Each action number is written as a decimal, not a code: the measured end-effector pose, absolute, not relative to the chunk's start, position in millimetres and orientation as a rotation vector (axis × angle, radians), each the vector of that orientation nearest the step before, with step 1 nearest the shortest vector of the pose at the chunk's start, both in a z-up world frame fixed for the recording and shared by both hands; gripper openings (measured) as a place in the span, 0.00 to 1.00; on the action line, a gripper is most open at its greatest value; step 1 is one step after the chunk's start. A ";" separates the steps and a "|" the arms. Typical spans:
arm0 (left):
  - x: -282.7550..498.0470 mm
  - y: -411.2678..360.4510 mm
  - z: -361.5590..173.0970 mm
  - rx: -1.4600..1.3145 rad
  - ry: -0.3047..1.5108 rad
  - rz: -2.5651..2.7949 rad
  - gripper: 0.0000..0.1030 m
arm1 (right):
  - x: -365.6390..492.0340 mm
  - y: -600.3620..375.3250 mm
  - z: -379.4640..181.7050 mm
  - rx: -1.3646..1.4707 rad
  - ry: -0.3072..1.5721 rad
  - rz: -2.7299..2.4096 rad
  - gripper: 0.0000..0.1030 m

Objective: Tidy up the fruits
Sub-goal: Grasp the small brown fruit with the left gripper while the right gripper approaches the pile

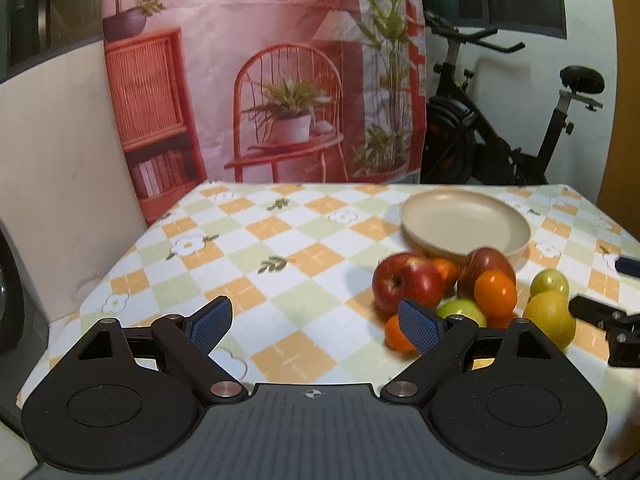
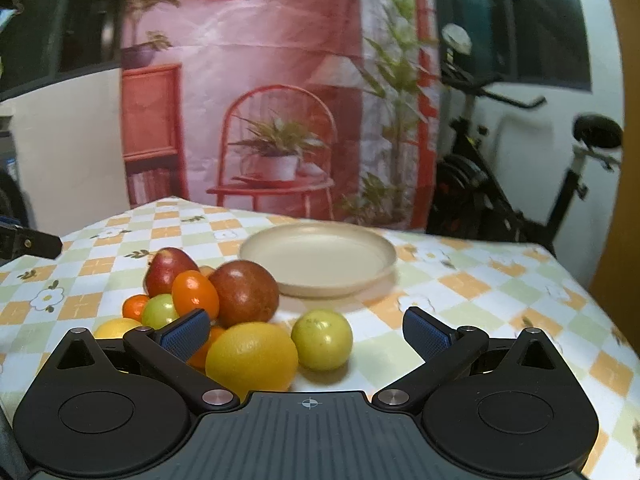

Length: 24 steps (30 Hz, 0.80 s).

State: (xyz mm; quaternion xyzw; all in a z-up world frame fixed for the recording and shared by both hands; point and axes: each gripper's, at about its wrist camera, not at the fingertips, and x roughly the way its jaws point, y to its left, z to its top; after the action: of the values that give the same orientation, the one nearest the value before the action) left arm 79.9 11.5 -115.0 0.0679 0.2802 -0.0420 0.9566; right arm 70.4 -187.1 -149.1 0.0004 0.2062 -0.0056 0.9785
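Observation:
A heap of fruit lies on the checked tablecloth in front of a beige plate [image 1: 466,222] [image 2: 320,258]. It holds a red apple [image 1: 406,282] [image 2: 168,270], a darker red fruit [image 1: 486,266] [image 2: 244,294], small oranges [image 1: 495,293] [image 2: 195,294], a green fruit [image 1: 462,312] [image 2: 159,312], a big yellow citrus [image 1: 550,318] [image 2: 252,354] and a yellow-green fruit [image 1: 550,282] [image 2: 322,338]. My left gripper [image 1: 316,326] is open over bare cloth left of the heap. My right gripper [image 2: 306,332] is open, with the yellow citrus and yellow-green fruit between its fingers, untouched.
The table's left edge and far edge are close to the wall and a pink printed backdrop [image 1: 260,72]. An exercise bike [image 1: 500,120] stands behind the table at right. In the left wrist view the right gripper's black finger [image 1: 608,322] reaches in at the right edge.

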 end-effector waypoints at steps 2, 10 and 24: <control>81.5 12.2 -116.5 0.131 0.583 -0.093 0.86 | 73.8 -187.5 -148.6 -0.036 0.384 0.000 0.99; 86.2 12.0 -127.7 0.091 0.674 -0.196 0.68 | 81.8 -206.5 -154.1 0.021 0.359 -0.025 0.96; 88.6 0.1 -153.0 0.087 0.816 -0.353 0.55 | 79.7 -211.9 -154.6 0.094 0.402 -0.011 0.96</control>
State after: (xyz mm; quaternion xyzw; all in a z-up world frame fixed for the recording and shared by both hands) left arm 88.6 0.1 -153.0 0.0420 0.3948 -0.1707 0.9018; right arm 79.7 -211.9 -154.6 0.0469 0.1994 -0.0056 0.9788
